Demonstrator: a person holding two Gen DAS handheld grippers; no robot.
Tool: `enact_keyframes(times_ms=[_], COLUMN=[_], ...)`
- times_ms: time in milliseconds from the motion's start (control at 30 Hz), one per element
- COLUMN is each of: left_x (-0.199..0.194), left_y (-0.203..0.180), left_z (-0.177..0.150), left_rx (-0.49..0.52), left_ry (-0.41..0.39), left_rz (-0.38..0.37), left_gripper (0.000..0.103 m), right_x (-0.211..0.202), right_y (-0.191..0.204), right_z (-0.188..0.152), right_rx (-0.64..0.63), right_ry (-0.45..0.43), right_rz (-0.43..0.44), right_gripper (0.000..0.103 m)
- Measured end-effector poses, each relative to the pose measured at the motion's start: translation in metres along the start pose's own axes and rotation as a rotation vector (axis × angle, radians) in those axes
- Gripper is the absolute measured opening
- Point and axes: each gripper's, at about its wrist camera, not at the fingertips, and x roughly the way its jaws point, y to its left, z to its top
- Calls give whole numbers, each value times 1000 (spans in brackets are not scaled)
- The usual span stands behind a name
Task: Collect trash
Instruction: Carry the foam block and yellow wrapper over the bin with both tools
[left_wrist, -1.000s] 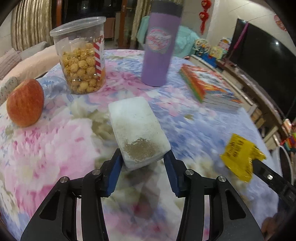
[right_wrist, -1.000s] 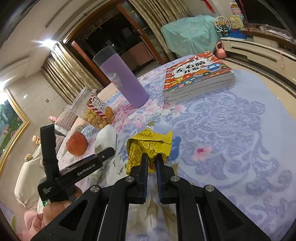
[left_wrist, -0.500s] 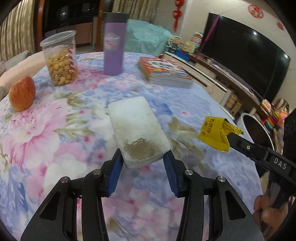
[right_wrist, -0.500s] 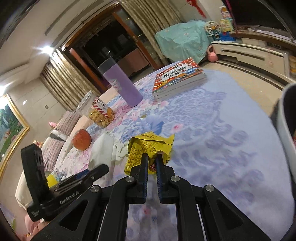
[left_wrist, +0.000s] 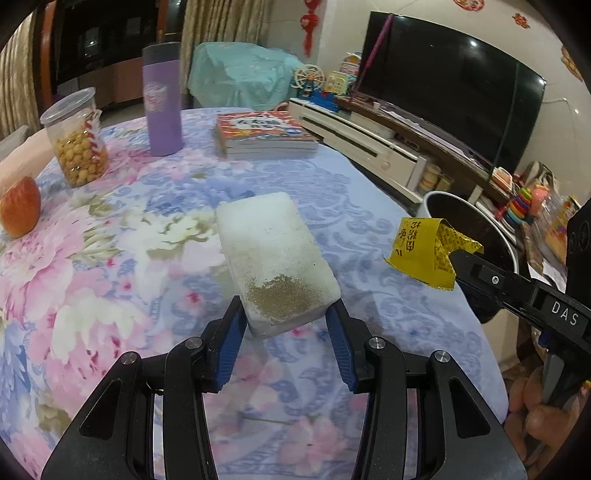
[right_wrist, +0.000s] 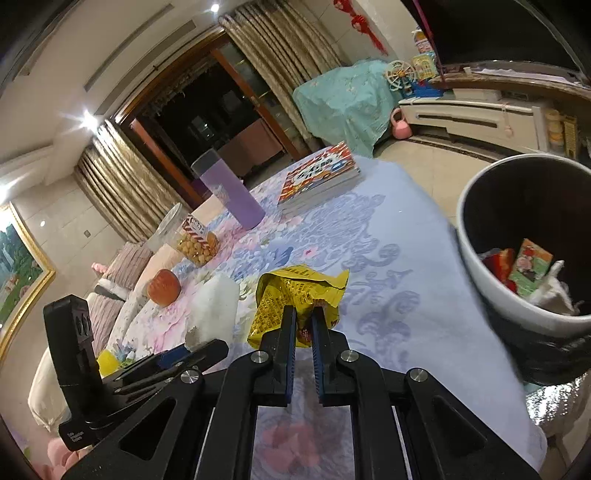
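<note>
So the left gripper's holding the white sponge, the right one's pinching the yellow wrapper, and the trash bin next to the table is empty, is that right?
Not quite: the trash bin is not empty. The right wrist view shows a green and red packet and crumpled white paper inside it. The rest holds: the left gripper grips the white sponge, and the right gripper pinches the yellow wrapper.

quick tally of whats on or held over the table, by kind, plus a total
Trash, held in the hand-held grippers: 2, the white foam block and the yellow crinkled wrapper
Food: 2, the red apple and the clear plastic jar of round snacks
Drinkware: 1, the purple tumbler
Book stacks: 1
Total: 6
</note>
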Motion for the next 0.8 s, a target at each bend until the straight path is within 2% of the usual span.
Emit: enact_keyframes(times_ms=[800], left_x=[3], left_y=[-86], left_z=[9], left_rx=[153], left_ry=[-4], left_rz=[-97], left_gripper=[43], right_x=[-74], right_y=[-61], right_z=[-1], right_rx=[51], right_ry=[-112], right_rz=[-72], right_gripper=[8])
